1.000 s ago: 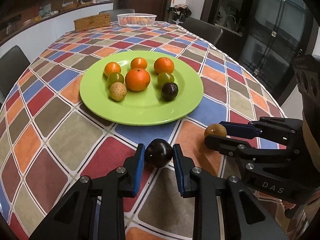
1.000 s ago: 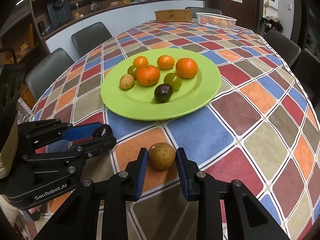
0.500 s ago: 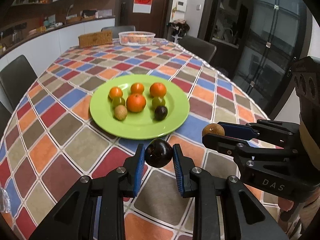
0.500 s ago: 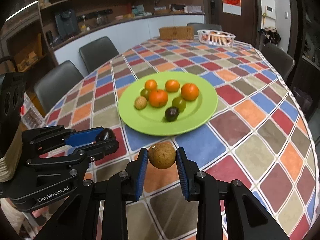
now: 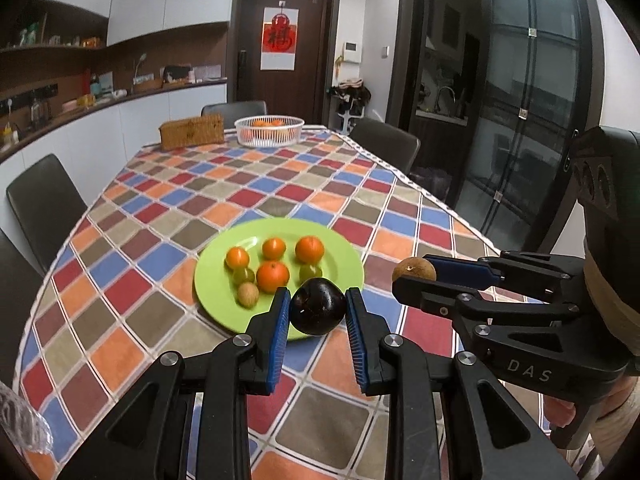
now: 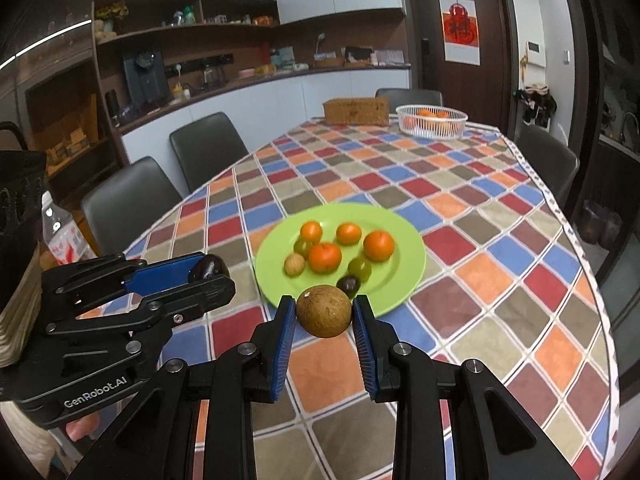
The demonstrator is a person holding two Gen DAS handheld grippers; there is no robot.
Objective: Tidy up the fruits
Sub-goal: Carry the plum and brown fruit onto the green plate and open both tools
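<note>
Lifting both fruits clear of the tablecloth (image 5: 132, 292) since a second ago: left gripper (image 5: 318, 312) clamps the dark plum (image 5: 318, 306), right gripper (image 6: 324, 316) clamps the brown fruit (image 6: 324, 311), probably a longan. Both hang near the green plate (image 6: 404, 280); placing comes next.

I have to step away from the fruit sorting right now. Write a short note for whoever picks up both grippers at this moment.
Left gripper: shut on a dark purple fruit, held above the table.
Right gripper: shut on a brown fruit, also held in the air.
Green plate: holds four orange fruits, two green ones, a small tan one and another dark one.
White basket at the far end holds more orange fruit.
Done: both fruits are gripped and off the tablecloth.
Left: probably set both on the plate, beside matching fruit.
</note>
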